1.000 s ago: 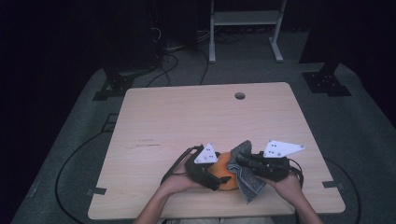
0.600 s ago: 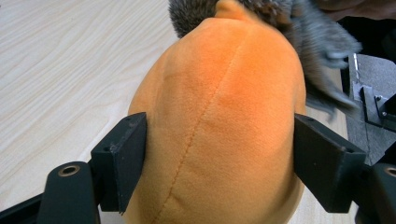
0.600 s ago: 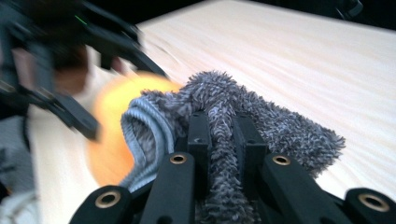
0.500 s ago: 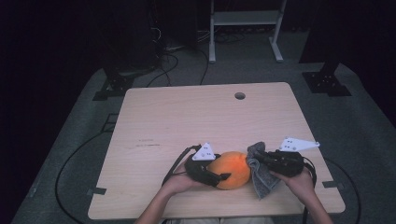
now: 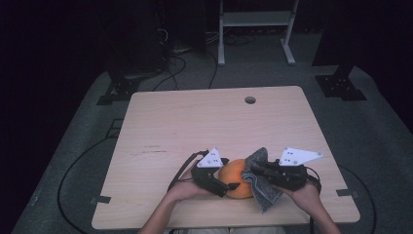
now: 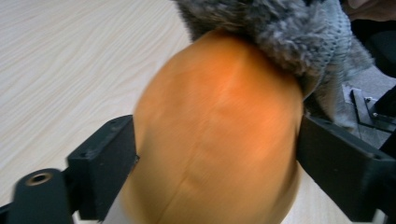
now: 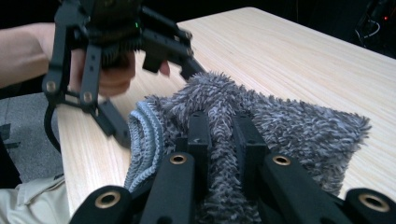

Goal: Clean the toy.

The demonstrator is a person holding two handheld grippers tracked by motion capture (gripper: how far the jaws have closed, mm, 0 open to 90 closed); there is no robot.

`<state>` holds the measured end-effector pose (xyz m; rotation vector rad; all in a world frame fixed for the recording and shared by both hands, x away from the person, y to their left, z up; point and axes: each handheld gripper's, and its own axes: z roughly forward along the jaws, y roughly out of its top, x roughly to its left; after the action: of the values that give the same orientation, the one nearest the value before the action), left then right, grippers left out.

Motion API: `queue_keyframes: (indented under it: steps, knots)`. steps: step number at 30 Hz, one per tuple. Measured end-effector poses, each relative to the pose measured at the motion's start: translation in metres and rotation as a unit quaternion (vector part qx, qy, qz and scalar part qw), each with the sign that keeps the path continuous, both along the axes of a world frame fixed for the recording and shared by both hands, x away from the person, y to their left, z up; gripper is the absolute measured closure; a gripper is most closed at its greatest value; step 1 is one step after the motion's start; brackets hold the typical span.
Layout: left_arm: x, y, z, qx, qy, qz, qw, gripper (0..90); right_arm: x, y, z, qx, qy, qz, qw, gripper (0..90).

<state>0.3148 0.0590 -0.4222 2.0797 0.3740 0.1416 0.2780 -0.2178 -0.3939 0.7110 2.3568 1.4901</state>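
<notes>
Pale wood-grain table, with a dark room, cables and grey floor behind it.

Near the front edge, the left gripper has its matte black, blocky jaws set wide around a smooth, rounded orange ball. In the left gripper view one jaw stands on each flank of the ball, right against its skin; its jaws have just been opening again after a brief squeeze, and whether they now press or merely touch I cannot tell for sure, though the ball sits snug between them. A white three-cornered plate tops the gripper, and a black cable loops away from it toward the person's left.

The right gripper is clenched on a cloth, a shaggy grey microfibre with a finer blue-grey knit edge. Its two jaws pinch a fold of the pile between them. In the high view the cloth drapes from this gripper against the ball's right side, lying partly over its top and hanging down to the tabletop.
</notes>
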Motion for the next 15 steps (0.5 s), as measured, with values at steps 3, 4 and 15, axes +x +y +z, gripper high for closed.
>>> queue_keyframes:
  steps: [3, 4, 15]
  knots:
    - [0.003, -0.003, -0.007, 0.000, 0.015, 0.002, 0.9999, 8.0, 0.003, -0.006, -0.003, 0.011, 0.013, -0.002, 0.9998, 79.0]
    - [0.004, -0.006, -0.011, 0.001, 0.027, 0.000, 0.9996, 7.2, 0.004, -0.007, -0.004, 0.012, 0.016, -0.002, 0.9998, 78.9]
    - [0.003, -0.012, -0.014, -0.017, 0.035, 0.016, 0.9991, 24.1, 0.016, -0.035, -0.017, 0.037, 0.048, -0.017, 0.9980, 78.9]
